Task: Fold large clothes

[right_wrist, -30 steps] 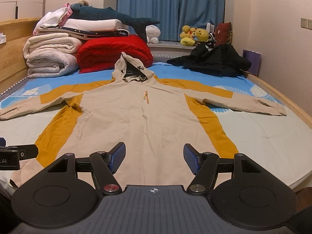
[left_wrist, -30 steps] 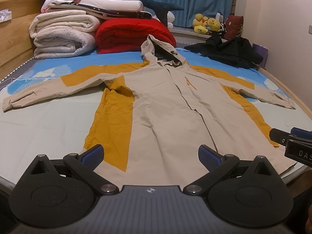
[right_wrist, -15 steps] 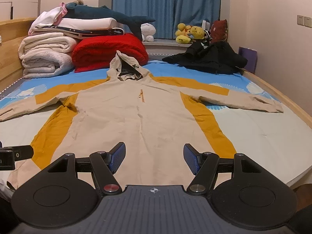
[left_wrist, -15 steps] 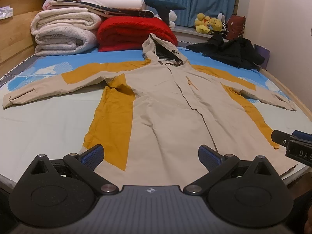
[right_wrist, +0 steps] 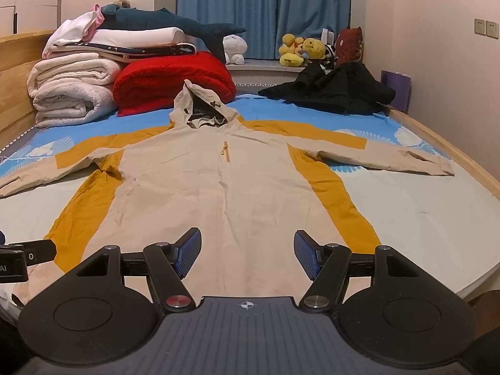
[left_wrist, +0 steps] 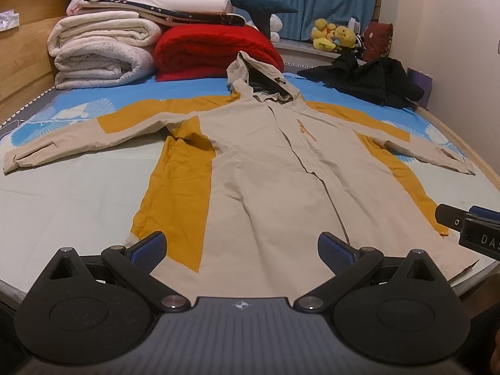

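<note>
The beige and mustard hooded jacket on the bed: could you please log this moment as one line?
beige and mustard hooded jacket: flat, unfolded, sleeves out | left hand-held gripper: open, above hem | right hand-held gripper: open, above hem

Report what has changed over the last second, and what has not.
Very little changed: both views shift slightly, so the grippers drifted a bit. Nothing was gripped or released. The left gripper and right gripper stay open over the hem of the jacket, which lies spread flat as before.

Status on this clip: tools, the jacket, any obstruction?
Left tool and right tool open, empty. Beige-and-mustard hooded jacket flat on bed, sleeves spread, unfolded. Nothing on it.
</note>
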The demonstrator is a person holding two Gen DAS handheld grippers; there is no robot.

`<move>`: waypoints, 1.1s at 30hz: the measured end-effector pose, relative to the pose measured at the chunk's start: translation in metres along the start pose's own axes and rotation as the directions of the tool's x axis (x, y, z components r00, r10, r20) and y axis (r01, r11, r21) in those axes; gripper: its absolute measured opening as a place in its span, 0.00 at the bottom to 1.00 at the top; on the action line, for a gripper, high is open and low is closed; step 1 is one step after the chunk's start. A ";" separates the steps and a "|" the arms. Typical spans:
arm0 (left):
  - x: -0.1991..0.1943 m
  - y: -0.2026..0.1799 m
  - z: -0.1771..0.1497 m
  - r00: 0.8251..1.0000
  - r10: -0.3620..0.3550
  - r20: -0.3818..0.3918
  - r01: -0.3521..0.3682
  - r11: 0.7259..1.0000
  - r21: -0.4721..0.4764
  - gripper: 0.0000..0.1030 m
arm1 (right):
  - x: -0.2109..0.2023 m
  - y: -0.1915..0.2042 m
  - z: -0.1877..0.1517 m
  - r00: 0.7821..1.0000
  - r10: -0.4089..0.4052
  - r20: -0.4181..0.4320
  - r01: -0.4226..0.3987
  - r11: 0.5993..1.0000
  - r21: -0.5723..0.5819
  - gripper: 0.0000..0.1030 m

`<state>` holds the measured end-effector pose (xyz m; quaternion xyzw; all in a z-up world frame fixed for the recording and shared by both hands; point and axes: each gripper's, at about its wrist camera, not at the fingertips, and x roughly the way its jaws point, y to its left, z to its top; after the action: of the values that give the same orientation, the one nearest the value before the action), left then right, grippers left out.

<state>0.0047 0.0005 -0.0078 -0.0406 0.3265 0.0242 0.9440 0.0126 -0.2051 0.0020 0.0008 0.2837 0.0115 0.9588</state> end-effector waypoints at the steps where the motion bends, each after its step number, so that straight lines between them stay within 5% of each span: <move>1: 0.000 0.000 0.000 1.000 0.000 -0.001 0.000 1.000 0.000 1.00 | 0.000 0.000 0.000 1.000 0.000 -0.001 0.000 1.000 0.001 0.65; 13: 0.008 0.007 0.007 0.999 -0.020 -0.046 0.020 1.000 -0.007 0.99 | 0.008 -0.003 -0.001 1.000 -0.010 -0.020 0.010 1.000 0.019 0.65; 16: 0.017 0.026 0.029 0.999 -0.037 -0.029 0.038 0.999 0.039 0.83 | 0.011 -0.006 0.002 1.000 -0.014 -0.026 0.015 0.999 0.035 0.65; 20: 0.041 0.058 0.059 1.000 -0.029 0.003 0.028 0.990 0.136 0.45 | 0.023 -0.019 0.012 0.999 -0.024 -0.028 0.025 0.997 0.068 0.65; 24: 0.084 0.111 0.072 0.997 0.021 -0.076 -0.017 0.998 0.057 0.43 | 0.052 -0.050 0.034 0.997 -0.065 -0.031 0.068 0.994 0.086 0.65; 27: 0.120 0.151 0.069 0.956 0.085 -0.279 -0.118 0.988 -0.101 0.43 | 0.087 -0.078 0.042 0.986 -0.140 -0.088 0.150 0.982 0.116 0.65; 29: 0.141 0.167 0.060 0.921 0.047 -0.387 -0.131 0.972 -0.195 0.46 | 0.114 -0.098 0.041 0.968 -0.195 -0.158 0.217 0.967 0.137 0.65; 33: 0.165 0.171 0.042 0.877 0.037 -0.479 -0.140 0.974 -0.180 0.46 | 0.163 -0.131 0.022 0.907 -0.270 -0.325 0.334 0.928 0.162 0.65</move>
<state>0.1480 0.1775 -0.0873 -0.1292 0.5439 0.0910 0.8241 0.1643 -0.3322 -0.0690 0.0582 0.4205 -0.1684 0.8896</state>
